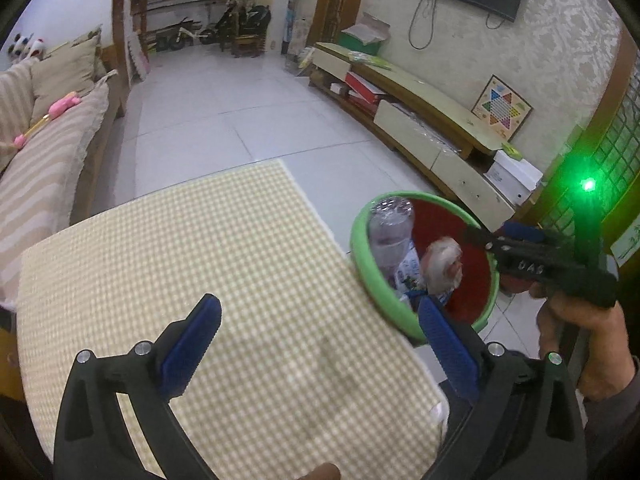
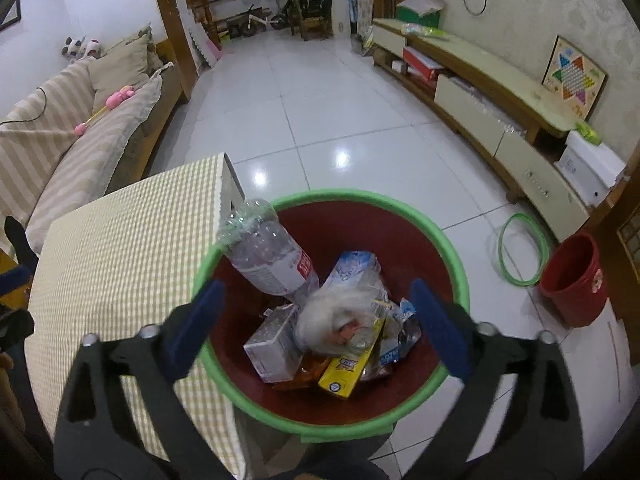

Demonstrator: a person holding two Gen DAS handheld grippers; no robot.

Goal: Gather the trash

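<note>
Both tongs, left [image 1: 316, 340] and right [image 2: 318, 330], stand wide open, holding nothing. The bottle [image 2: 272, 256] in the bin [image 2: 456, 268] appears light, crushable, slippery; grip its waist.

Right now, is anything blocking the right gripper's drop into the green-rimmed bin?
Nothing visible does. The right gripper is open and empty above the bin. A plastic bottle leans on the rim on the table side, but the middle, over the cartons and wrappers, is clear.

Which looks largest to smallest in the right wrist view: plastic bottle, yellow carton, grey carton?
1. plastic bottle
2. grey carton and yellow carton: they look alike in size, so I do not rank them.
</note>
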